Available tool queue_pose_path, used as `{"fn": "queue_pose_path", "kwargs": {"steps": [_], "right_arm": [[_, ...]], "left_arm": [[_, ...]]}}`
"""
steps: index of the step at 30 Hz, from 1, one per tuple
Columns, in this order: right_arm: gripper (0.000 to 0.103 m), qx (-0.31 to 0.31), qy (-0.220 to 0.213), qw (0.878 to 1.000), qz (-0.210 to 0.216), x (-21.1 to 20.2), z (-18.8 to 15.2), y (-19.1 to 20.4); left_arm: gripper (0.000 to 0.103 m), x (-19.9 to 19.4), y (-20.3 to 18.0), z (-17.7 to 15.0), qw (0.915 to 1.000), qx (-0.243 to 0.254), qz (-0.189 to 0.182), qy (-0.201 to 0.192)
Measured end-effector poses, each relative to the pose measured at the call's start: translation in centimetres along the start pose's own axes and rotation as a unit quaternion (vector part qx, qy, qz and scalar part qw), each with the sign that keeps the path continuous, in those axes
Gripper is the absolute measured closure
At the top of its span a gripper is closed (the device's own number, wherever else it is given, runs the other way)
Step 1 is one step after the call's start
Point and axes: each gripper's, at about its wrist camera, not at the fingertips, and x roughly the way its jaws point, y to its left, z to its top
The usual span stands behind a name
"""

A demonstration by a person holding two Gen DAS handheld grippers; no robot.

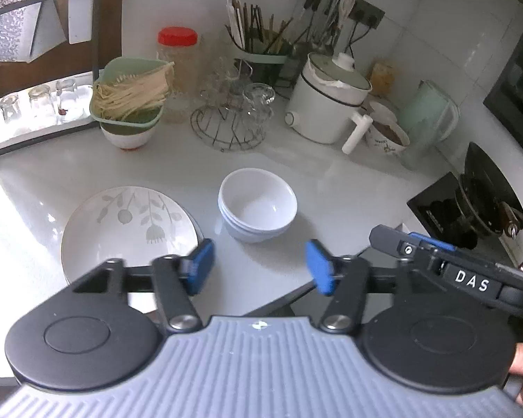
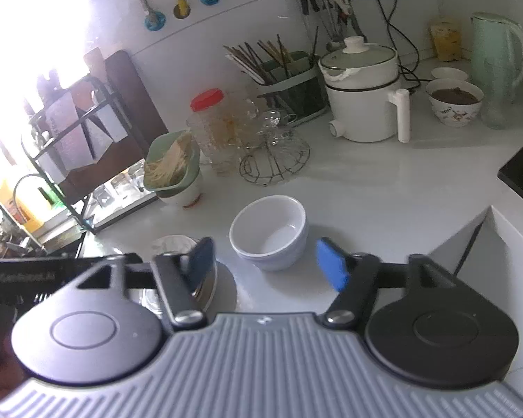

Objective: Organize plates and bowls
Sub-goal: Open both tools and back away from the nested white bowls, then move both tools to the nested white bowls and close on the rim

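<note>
A stack of white bowls (image 1: pixel 258 205) sits on the white counter, just ahead of my left gripper (image 1: pixel 259 266), which is open and empty. A white plate with a grey flower print (image 1: pixel 129 223) lies to the left of the bowls, partly under my left finger. In the right wrist view the bowl stack (image 2: pixel 270 231) is just ahead of my right gripper (image 2: pixel 265 264), which is open and empty. The plate (image 2: pixel 172 244) shows only as a sliver behind its left finger. The right gripper's body also shows in the left wrist view (image 1: pixel 453 268), right of the bowls.
At the back stand a green strainer of noodles on a bowl (image 1: pixel 132 101), a red-lidded jar (image 1: pixel 177 69), a wire rack with glasses (image 1: pixel 233 118), a white electric pot (image 1: pixel 331 101), a patterned bowl (image 1: pixel 388 136), a green kettle (image 1: pixel 429 111). A stove with a wok (image 1: pixel 477 195) is at right, a glass rack (image 1: pixel 38 104) at left.
</note>
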Motion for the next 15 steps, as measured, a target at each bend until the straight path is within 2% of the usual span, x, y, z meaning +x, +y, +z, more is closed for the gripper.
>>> {"fn": "queue_pose_path", "kwargs": {"steps": [1,2,12,13,14,15], "right_arm": [[0.026,0.0,-0.001,1.0,-0.004,-0.1,-0.1,0.0],[0.026,0.0,-0.001,1.0,-0.011,-0.1,-0.1,0.1],[0.026,-0.001,0.009,1.0,-0.021,0.8,0.0,0.0],[0.024,-0.001,0.012,1.0,-0.025,1.0,0.2,0.0],[0.017,0.0,0.014,0.999,-0.031,1.2,0.4,-0.1],[0.015,-0.001,0.013,0.999,-0.033,1.2,0.6,-0.1]], "left_arm": [[0.024,0.0,0.1,0.0,1.0,0.0,0.001,0.002],[0.022,0.1,0.1,-0.1,1.0,0.002,0.006,0.004],[0.01,1.1,0.7,0.7,0.9998,-0.002,0.014,0.013],[0.009,1.3,0.7,0.9,0.9998,-0.001,0.014,0.014],[0.008,1.5,0.7,1.0,0.9997,0.0,0.017,0.015],[0.007,1.7,0.7,1.2,0.9997,0.002,0.02,0.014]]}}
